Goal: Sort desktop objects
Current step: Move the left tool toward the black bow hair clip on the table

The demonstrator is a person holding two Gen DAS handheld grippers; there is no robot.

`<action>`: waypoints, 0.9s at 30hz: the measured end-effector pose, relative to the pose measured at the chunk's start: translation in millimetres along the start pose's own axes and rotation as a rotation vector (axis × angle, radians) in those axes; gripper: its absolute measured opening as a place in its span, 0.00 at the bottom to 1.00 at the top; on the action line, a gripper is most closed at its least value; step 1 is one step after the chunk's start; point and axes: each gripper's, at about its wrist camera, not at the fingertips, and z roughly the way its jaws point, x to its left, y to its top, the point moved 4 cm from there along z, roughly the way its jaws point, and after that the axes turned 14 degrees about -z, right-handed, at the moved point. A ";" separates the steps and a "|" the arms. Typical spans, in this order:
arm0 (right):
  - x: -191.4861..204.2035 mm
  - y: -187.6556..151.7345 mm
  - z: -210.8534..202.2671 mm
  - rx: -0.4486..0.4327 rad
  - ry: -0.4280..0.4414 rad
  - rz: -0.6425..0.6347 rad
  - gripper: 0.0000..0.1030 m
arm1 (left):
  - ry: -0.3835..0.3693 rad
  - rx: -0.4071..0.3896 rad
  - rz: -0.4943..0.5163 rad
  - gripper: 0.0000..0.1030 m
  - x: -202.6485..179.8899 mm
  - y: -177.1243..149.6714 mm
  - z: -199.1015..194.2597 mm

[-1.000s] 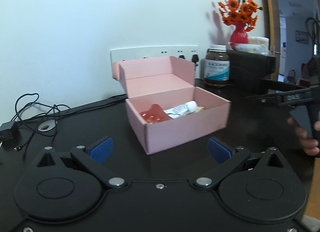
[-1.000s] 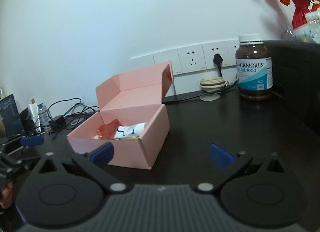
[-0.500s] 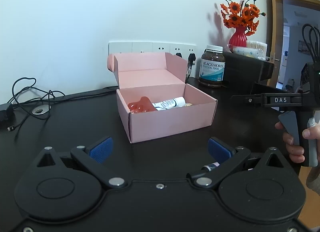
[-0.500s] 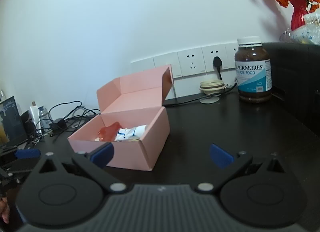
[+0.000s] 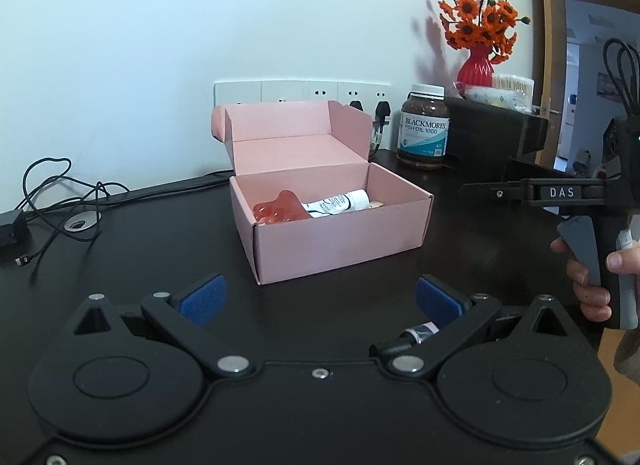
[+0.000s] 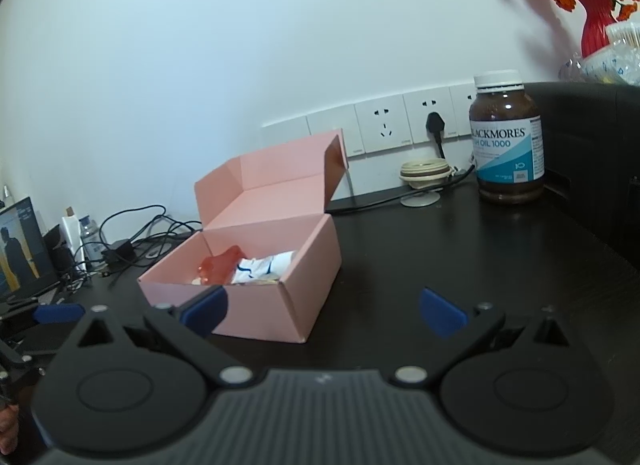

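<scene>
On the dark desk, a tangle of cables (image 5: 60,193) lies at about nine o'clock of the pink box (image 5: 340,237), well apart from it. The left gripper (image 5: 318,297) hovers just short of the box's near wall at six o'clock, its blue pads wide apart and holding nothing. The box stands open, lid propped back toward twelve o'clock, with a red translucent piece (image 5: 280,211) and a white tube (image 5: 338,203) already lying inside.

A small dark tube-like object (image 5: 416,333) peeks out under the left gripper's right finger; it is mostly hidden, so what it is stays uncertain. If that is the next thing to sort, back off, recentre over it, close gently, then lift clear of the box wall.

The right gripper (image 6: 322,307) is likewise spread and empty, at the box's three o'clock side. The brown supplement bottle (image 5: 424,131) stands at two o'clock.
</scene>
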 end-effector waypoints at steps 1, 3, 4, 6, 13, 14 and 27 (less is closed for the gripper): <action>0.1 0.0 0.1 0.001 -0.001 0.000 0.99 | 0.000 0.002 0.003 1.00 -0.1 0.1 0.0; 0.2 -0.2 0.3 0.001 -0.001 0.000 0.99 | -0.004 0.009 0.002 1.00 -0.4 -0.3 0.3; 0.2 -0.3 0.3 0.002 -0.001 0.001 0.99 | -0.008 0.013 0.000 1.00 -0.9 -0.7 0.4; -0.2 -0.5 0.4 0.003 0.000 0.004 0.99 | -0.015 0.022 -0.003 1.00 -2.7 -1.9 0.8; -2.4 -1.0 1.1 0.007 0.010 0.021 0.99 | -0.045 0.041 0.039 1.00 -16.6 -7.1 0.9; -2.4 -1.0 1.0 0.007 0.010 0.021 0.99 | -0.051 0.047 0.046 1.00 -18.8 -7.9 1.1; -2.8 -1.1 2.9 0.017 0.016 0.020 0.99 | -0.062 0.110 0.111 1.00 -36.3 -16.8 14.2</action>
